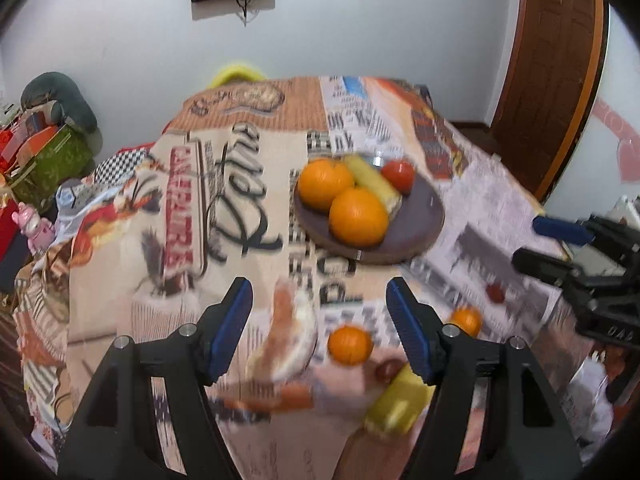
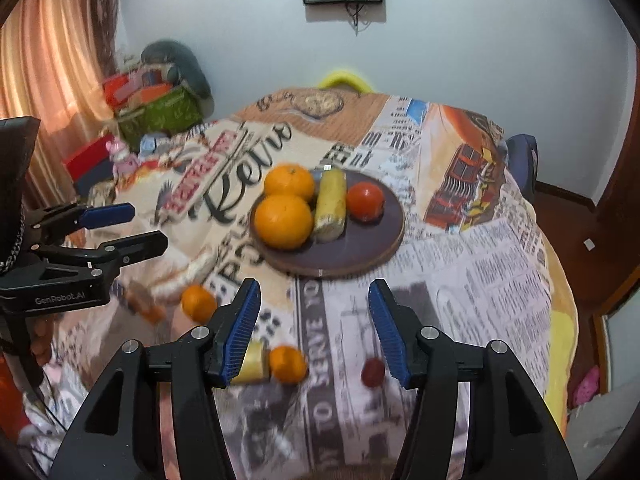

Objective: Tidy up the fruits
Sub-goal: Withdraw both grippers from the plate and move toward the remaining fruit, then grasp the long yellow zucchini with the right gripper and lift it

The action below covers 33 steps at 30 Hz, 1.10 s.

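Both tongs gape wide and hold nothing: our left tongs [image 1: 320, 332] and right tongs [image 2: 314, 330] hover over the near table [image 2: 500, 248]. On the plate [image 2: 372, 248] already lie two big oranges [image 2: 284, 220], a corn piece [image 2: 331, 204] and a tomato [image 2: 365, 201]. Loose in front sit another corn piece [image 1: 398, 400], small oranges [image 2: 287, 364] and a tiny red fruit [image 2: 373, 372]. We judge the oranges firm but round and apt to roll; take them across the middle, gently.

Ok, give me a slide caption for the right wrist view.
Open right gripper hovers above small loose oranges on the printed tablecloth; the round dark plate beyond holds two large oranges.
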{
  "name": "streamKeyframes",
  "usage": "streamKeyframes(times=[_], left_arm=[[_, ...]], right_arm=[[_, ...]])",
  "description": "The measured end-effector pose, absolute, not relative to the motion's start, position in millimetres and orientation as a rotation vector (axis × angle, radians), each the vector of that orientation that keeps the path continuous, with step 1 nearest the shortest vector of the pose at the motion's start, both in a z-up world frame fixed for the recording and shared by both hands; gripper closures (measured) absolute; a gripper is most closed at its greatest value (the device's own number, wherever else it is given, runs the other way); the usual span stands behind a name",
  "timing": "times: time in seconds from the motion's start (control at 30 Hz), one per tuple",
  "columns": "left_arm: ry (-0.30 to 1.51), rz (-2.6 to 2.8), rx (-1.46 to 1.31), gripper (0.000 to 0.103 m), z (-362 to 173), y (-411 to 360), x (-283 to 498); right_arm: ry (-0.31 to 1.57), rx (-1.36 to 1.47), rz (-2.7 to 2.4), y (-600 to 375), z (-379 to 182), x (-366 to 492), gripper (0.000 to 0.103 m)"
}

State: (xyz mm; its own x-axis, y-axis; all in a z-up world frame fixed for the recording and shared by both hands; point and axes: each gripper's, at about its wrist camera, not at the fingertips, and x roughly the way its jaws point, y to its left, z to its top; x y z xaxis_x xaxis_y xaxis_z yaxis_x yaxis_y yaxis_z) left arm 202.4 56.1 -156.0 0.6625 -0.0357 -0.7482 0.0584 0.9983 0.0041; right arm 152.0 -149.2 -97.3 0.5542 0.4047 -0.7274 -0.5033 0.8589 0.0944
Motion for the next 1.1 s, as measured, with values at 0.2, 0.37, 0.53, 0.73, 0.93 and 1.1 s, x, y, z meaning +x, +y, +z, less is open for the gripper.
streamKeyframes(times=[0.2, 0.37, 0.53, 0.73, 0.93, 1.1], left_arm=[[0.934, -0.041, 0.020, 0.034, -195, 66, 179], [0.989, -0.040, 0.000, 0.034, -219, 73, 171], [1.010, -0.072, -0.028, 0.034, -229, 74, 170], [1.008, -0.115, 0.008, 0.034, -228, 64, 166], [1.017, -0.184, 0.057, 0.034, -228, 33, 164], [1.010, -0.202, 0.057, 0.034, -229, 14, 174]], right_arm=[[0.910, -0.188, 0.520, -151, -124, 138, 0.050], [1.012, -0.199, 0.520, -150, -154, 133, 0.050], [1.064, -0.190, 0.557, -137, -170, 128, 0.050], [1.060, -0.212, 0.562, -122, -175, 127, 0.050], [1.029, -0.205, 0.522, -122, -170, 137, 0.050], [1.013, -0.198, 0.499, -128, -160, 143, 0.050]])
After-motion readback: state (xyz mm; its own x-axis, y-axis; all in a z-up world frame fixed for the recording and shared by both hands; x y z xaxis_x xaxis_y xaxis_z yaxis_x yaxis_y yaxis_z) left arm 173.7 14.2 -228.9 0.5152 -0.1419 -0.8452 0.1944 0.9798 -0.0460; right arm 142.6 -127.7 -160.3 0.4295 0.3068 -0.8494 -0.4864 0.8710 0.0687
